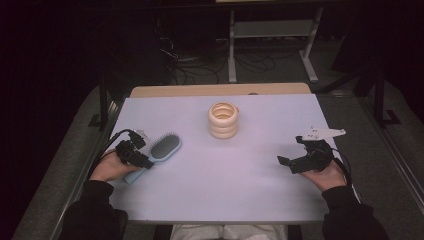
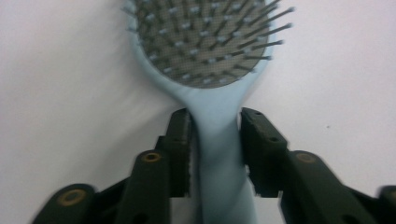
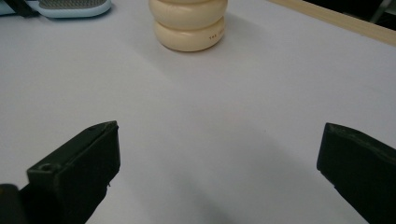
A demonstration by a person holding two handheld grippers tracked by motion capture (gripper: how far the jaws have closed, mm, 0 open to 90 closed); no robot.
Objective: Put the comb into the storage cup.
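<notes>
High view: 1 hairbrush (image 1: 162, 149) pinched by left jaws; 3 stacked rings (image 1: 223, 120); right jaws spread.

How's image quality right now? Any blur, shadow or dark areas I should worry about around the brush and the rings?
High view: lit table, dark surroundings, light blue plastic hairbrush readable. Left gripper view: soft focus, black jaws blurred, left gripper at the handle, faint shadow beside it. Right gripper view: open right gripper blurred, cream stacked rings sharper, soft shadow.

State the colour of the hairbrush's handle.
Pale blue; the hairbrush's handle shows best in the left gripper view.
</notes>
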